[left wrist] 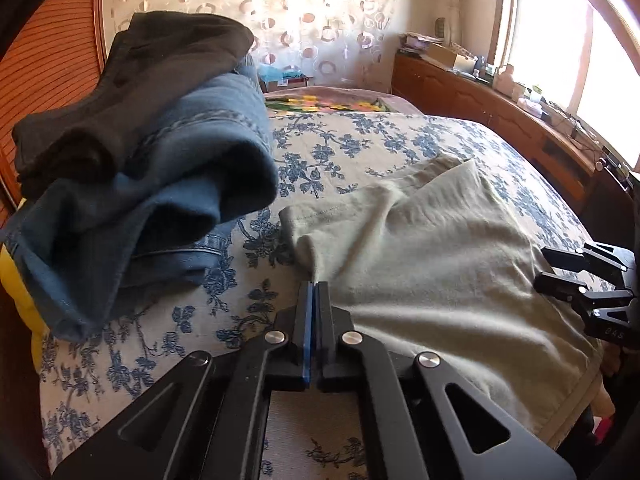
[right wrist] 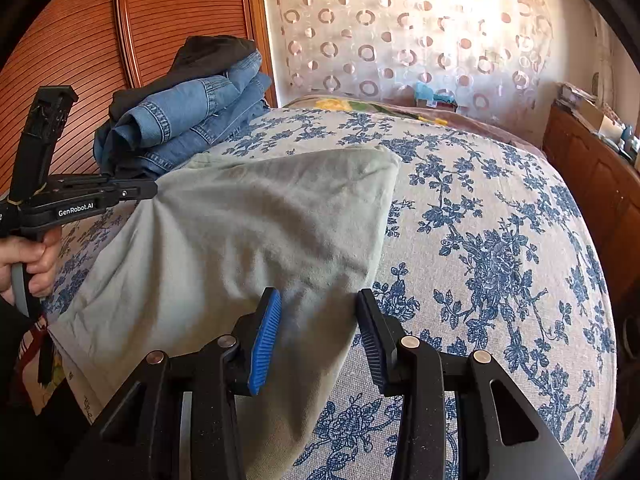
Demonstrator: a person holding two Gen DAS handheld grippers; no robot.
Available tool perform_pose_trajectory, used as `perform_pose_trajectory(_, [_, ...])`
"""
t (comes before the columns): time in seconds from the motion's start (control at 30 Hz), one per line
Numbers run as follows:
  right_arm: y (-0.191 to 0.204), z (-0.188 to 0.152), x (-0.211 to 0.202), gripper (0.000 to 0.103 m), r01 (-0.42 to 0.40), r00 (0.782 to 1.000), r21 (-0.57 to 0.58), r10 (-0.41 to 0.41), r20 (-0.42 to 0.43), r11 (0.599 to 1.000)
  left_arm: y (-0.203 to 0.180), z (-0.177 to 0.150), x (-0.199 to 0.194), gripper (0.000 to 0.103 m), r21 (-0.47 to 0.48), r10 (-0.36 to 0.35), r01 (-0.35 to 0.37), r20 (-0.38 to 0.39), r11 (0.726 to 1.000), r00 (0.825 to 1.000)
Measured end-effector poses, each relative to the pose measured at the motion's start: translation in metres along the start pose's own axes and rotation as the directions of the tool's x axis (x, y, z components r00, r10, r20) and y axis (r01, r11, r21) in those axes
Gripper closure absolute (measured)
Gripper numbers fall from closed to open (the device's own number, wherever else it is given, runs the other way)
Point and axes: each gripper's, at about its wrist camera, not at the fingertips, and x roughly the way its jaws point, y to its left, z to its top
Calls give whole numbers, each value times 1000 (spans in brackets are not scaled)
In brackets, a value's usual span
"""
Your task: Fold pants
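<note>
Pale green pants (left wrist: 420, 248) lie partly folded on the floral bedspread (left wrist: 360, 140), also in the right wrist view (right wrist: 248, 232). My left gripper (left wrist: 315, 286) is shut on the pants' left edge; in the right wrist view it (right wrist: 154, 192) pinches the cloth and pulls it taut. My right gripper (right wrist: 318, 304) is open, its fingers straddling the pants' near right edge; it shows at the right in the left wrist view (left wrist: 544, 266).
A pile of folded blue jeans (left wrist: 160, 200) with dark pants (left wrist: 132, 92) on top sits at the bed's left, by a wooden wardrobe (right wrist: 120, 40). A wooden cabinet (left wrist: 500, 120) with clutter runs along the right under the window.
</note>
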Motion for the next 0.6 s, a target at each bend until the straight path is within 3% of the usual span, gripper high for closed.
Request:
perform_pose_trajectory(0.2, [0,-1,1,62,0,1000,1,0,-1,1000,2,7,-4,99,-7,23,-23,13,1000,1000])
perform_pose_trajectory(0.33, [0,-1,1,62,0,1000,1,0,-1,1000,1,10,-5,75,-3,11,-11,22,1000,1000])
perform_pose_trajectory(0.4, [0,-1,1,62,0,1000,1,0,-1,1000,-1,11,-3,55,3,3,-3,28,1000,1000])
perform_pose_trajectory(0.6, [0,-1,1,62,1,1000,-1,-1,0,1000,-4,16,11,55,-11,1,-1,27,1000,1000])
